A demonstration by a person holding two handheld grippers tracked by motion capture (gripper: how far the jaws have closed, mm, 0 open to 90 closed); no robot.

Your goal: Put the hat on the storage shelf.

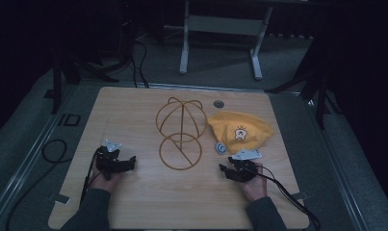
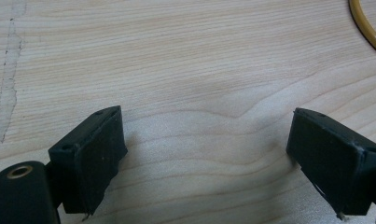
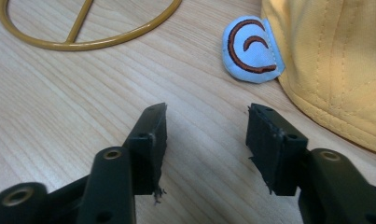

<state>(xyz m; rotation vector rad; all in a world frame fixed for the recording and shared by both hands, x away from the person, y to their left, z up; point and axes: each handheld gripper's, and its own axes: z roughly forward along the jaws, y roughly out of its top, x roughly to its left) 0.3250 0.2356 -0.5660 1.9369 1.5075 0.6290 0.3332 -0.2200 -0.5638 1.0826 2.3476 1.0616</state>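
Resting on the table, I kept my left gripper and my right gripper low over the wood, one at about eight o'clock and the other at about four o'clock from the wire stand at the centre of the board. My left jaws stood wide apart with nothing between them but bare wood grain, their tips just above the surface, and in the left gripper view a short arc of the stand's ring curved past at one o'clock. My right jaws were spread wide too, holding nothing. In the right gripper view the cap lay at one to two o'clock of my right jaws, near but apart from them, its yellow stitched edge running down toward three o'clock. Its small blue ear, marked with a brown curl, sat flat on the wood at twelve o'clock from those jaws, touching the cap's edge. The ring showed at eleven o'clock there, a straight bar crossing it. From above, the cap lay flattened just beside the stand at its three o'clock, a small printed figure facing up.
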